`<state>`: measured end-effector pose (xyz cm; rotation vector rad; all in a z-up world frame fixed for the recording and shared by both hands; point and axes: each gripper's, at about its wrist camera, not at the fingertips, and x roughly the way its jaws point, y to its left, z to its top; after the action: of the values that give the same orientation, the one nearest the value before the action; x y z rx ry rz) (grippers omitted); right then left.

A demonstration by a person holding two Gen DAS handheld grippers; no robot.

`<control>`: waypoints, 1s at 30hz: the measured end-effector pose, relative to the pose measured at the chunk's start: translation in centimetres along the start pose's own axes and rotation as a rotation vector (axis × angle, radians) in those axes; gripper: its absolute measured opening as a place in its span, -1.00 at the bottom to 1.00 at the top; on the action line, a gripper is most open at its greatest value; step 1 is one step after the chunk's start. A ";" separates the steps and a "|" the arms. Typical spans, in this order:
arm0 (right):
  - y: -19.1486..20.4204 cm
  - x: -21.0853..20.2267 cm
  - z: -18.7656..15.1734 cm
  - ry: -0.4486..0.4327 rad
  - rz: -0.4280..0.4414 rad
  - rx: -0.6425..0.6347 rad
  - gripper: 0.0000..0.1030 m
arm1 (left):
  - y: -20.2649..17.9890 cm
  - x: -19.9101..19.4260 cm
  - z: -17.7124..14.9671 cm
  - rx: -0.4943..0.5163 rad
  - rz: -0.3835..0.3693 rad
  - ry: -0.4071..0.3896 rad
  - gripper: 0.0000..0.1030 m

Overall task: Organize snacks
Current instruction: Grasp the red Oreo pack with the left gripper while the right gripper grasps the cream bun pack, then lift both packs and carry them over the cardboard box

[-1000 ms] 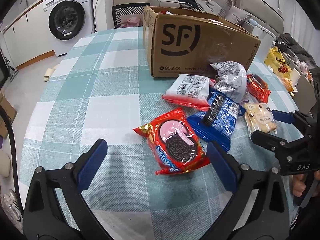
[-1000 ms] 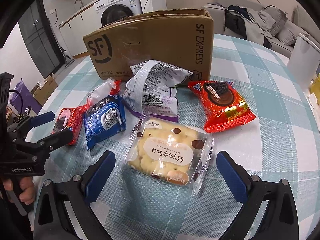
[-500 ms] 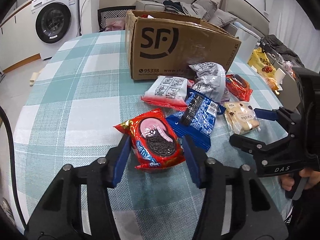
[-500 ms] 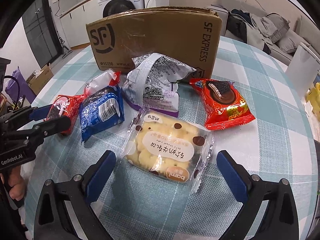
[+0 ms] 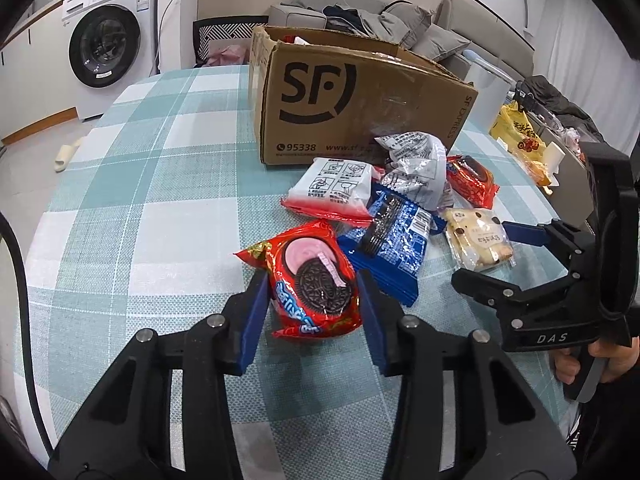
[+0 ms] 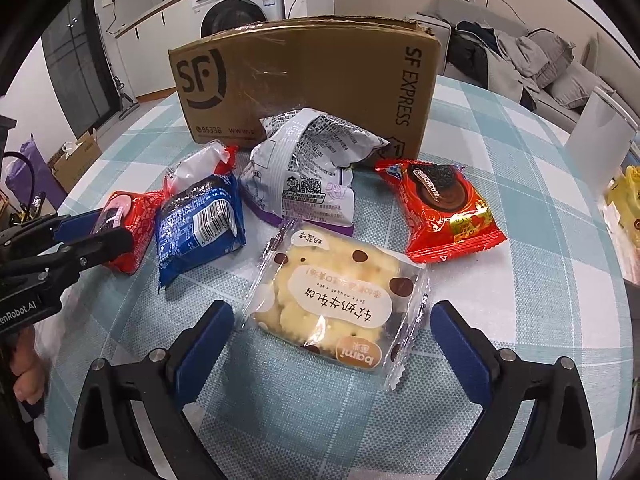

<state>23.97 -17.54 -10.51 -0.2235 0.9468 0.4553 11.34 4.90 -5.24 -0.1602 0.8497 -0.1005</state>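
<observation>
While the right tool [image 6: 330,336] gapes, the left tool [image 5: 314,300] pinches a glossy red cookie packet [image 5: 308,280].

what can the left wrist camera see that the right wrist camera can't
Only the left wrist view shows the open top of the cardboard box and the left gripper, whose fingers have just been closing, pressed on the red cookie pack. Only the right wrist view shows the right gripper wide around the nougat cake pack, not touching it. Both show the blue cookie pack, the second red pack and the washing machine.
</observation>
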 end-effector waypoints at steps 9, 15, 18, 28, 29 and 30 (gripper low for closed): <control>0.1 -1.0 -0.8 -0.028 0.014 -0.013 0.47 | 0.0 -0.5 0.1 -0.002 -0.002 -0.011 -0.22; 0.2 -1.7 -1.2 -0.045 0.038 -0.021 0.21 | -0.2 -1.2 0.1 0.002 -0.005 -0.026 -0.23; 0.3 -2.1 -1.5 -0.049 0.049 -0.020 0.20 | -0.3 -1.5 0.1 0.001 -0.009 -0.031 -0.23; 0.4 -3.4 -2.6 -0.071 0.072 -0.019 0.20 | -0.8 -2.2 0.2 0.009 -0.019 -0.044 -0.23; 0.4 -3.6 -2.7 -0.077 0.072 -0.019 0.20 | -0.8 -2.3 0.2 0.010 -0.021 -0.045 -0.23; 0.3 -3.8 -2.8 -0.082 0.073 -0.018 0.19 | -0.9 -2.4 0.2 0.011 -0.023 -0.047 -0.23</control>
<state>19.89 -19.35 -8.92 -0.1852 0.8728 0.5363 9.84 4.39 -3.17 -0.1612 0.8003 -0.1226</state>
